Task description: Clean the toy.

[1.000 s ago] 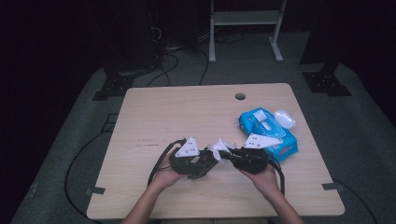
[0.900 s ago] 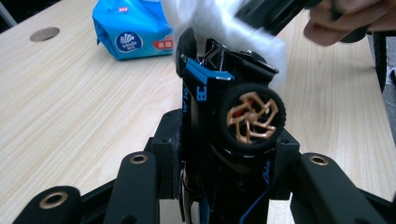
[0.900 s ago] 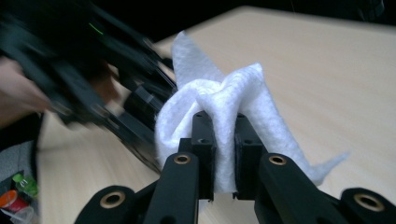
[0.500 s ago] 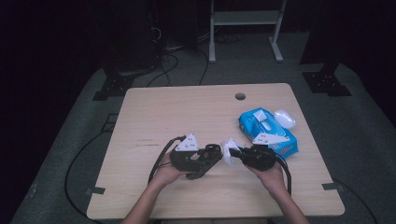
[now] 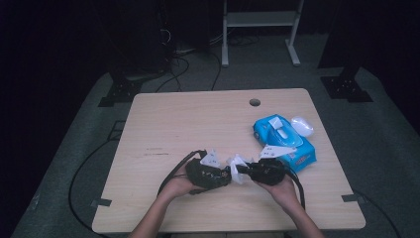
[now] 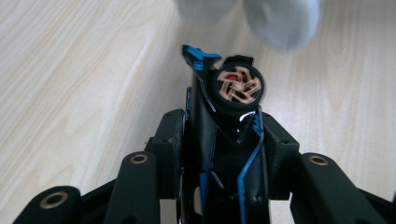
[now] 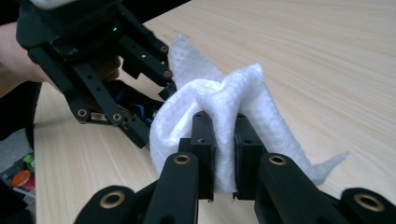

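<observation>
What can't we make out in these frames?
- Black and blue object in the left claw, left gripper view: the lower part sits behind the jaws, so what it is stays unclear.
- White wipe, left gripper view: blurred and cut by the top edge.
- Blue wipes pack, high view: print too small to read; the right claw's grey plate covers its near corner.
- Contact between wipe and object: hidden by the claws in the high view.

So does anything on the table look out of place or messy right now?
Nothing is spilled or damaged. The one loose item is a white cap-like piece lying on the table right beside the blue wipes pack, whose top flap looks open. The right claw pinches a crumpled white wipe; the left claw grips a black gadget.
</observation>
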The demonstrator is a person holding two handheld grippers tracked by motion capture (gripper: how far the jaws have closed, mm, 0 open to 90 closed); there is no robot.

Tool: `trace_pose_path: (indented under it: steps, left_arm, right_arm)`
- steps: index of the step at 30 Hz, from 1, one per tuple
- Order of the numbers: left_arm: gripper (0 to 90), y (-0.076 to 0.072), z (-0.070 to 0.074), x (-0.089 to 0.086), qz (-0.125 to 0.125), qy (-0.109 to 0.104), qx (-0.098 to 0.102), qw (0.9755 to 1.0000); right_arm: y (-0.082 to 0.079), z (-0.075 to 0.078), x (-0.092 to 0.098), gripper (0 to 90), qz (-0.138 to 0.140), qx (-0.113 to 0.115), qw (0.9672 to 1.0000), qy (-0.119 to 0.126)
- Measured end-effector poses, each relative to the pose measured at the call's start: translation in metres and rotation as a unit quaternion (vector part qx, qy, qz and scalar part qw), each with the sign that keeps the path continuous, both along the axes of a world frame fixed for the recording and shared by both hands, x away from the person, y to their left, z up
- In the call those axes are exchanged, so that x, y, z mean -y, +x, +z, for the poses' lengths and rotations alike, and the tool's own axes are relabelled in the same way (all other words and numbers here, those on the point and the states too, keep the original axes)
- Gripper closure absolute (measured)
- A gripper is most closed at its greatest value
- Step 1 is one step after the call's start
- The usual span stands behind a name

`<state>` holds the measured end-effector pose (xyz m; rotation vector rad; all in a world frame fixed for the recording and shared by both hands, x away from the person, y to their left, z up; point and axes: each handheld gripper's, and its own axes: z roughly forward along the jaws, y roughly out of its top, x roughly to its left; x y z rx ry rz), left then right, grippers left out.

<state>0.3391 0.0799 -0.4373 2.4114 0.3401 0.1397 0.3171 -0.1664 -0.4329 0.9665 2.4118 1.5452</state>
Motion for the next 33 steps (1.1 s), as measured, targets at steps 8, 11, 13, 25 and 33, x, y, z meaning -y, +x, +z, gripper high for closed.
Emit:
trace_pose_path:
  steps: [8, 11, 13, 25, 33]
  left_arm:
    - [57.1, -0.001, 0.001, 0.0, -0.005, -0.001, 0.005, 1.0]
    - [50.8, -0.001, 0.002, -0.003, -0.005, -0.023, -0.013, 0.9996]
    - [47.5, -0.001, 0.003, -0.006, -0.005, -0.025, -0.015, 0.9996]
    - [38.5, 0.002, 0.021, -0.043, 0.018, -0.112, -0.049, 0.9924]
    - [34.1, 0.008, 0.016, -0.073, 0.051, -0.147, -0.089, 0.9839]
  right_arm:
    - [0.003, -0.02, -0.016, 81.3, 0.012, -0.02, 0.9993, -0.028]
    - [0.007, -0.024, -0.013, 81.2, 0.005, -0.032, 0.9987, -0.04]
    - [0.007, -0.025, -0.011, 81.2, 0.001, -0.038, 0.9983, -0.044]
    - [-0.002, 0.01, -0.012, 81.2, 0.018, -0.002, 0.9998, 0.009]
    - [0.002, 0.009, -0.04, 81.2, 0.052, -0.001, 0.9986, -0.008]
